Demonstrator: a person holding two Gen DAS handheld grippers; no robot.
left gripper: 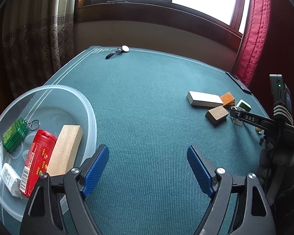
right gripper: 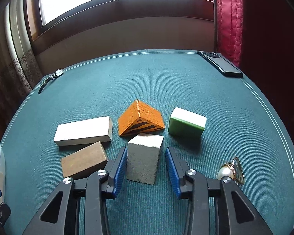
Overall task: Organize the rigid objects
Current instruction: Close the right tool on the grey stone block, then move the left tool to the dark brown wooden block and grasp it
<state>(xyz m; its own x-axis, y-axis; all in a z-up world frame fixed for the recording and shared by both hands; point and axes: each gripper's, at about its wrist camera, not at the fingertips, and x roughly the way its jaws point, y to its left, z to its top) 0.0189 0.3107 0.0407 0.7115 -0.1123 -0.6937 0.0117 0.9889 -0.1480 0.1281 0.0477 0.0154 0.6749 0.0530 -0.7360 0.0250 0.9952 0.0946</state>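
In the right wrist view my right gripper (right gripper: 146,150) stands open with its blue pads on either side of an upright grey block (right gripper: 144,159); the left pad is close to it and the right pad is a little apart. Around the block lie a long white block (right gripper: 84,130), a brown block (right gripper: 83,160), an orange wedge (right gripper: 140,119) and a green-and-white block (right gripper: 187,123). My left gripper (left gripper: 148,164) hangs open over bare cloth beside a clear bowl (left gripper: 92,117). The bowl holds a wooden block (left gripper: 65,149), a red container (left gripper: 38,160) and a green tin (left gripper: 14,135).
A green cloth covers the table (left gripper: 147,98). A wristwatch (right gripper: 53,76) lies at the far left edge and a black phone (right gripper: 219,63) at the far right edge. A pearl ring (right gripper: 230,171) sits just right of my right gripper. Curtains and a window stand behind.
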